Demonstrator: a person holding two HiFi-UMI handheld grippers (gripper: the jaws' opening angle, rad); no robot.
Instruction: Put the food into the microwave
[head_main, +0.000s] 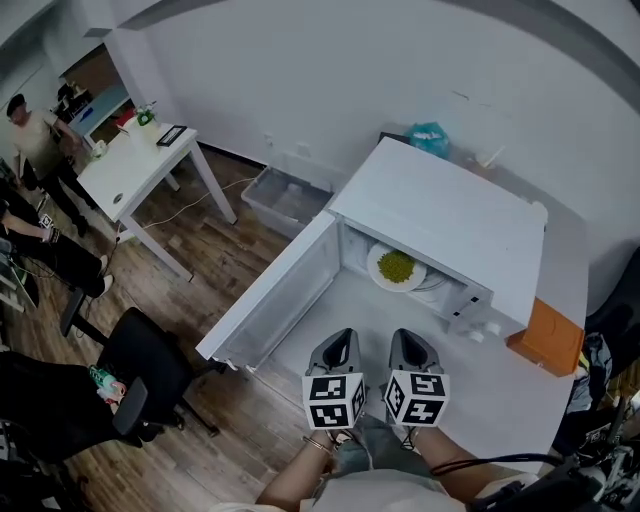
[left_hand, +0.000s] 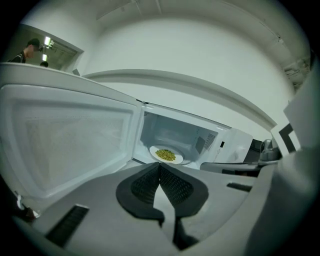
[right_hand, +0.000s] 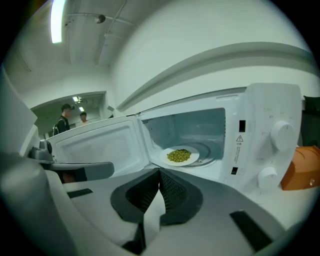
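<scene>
A white plate of green food (head_main: 396, 267) sits inside the white microwave (head_main: 450, 220), near the front of its cavity, and shows as the plate (left_hand: 166, 154) and the plate (right_hand: 180, 155) in both gripper views. The microwave door (head_main: 275, 290) hangs wide open to the left. My left gripper (head_main: 340, 350) and right gripper (head_main: 409, 349) hover side by side over the white table, a short way in front of the opening. Both are shut with nothing between the jaws: left gripper (left_hand: 159, 168), right gripper (right_hand: 160, 173).
An orange box (head_main: 548, 338) stands on the table right of the microwave, by its control knobs (right_hand: 281, 135). A black office chair (head_main: 140, 365) is on the wooden floor at left, a white desk (head_main: 135, 170) and people further back. A grey bin (head_main: 285, 200) lies beside the table.
</scene>
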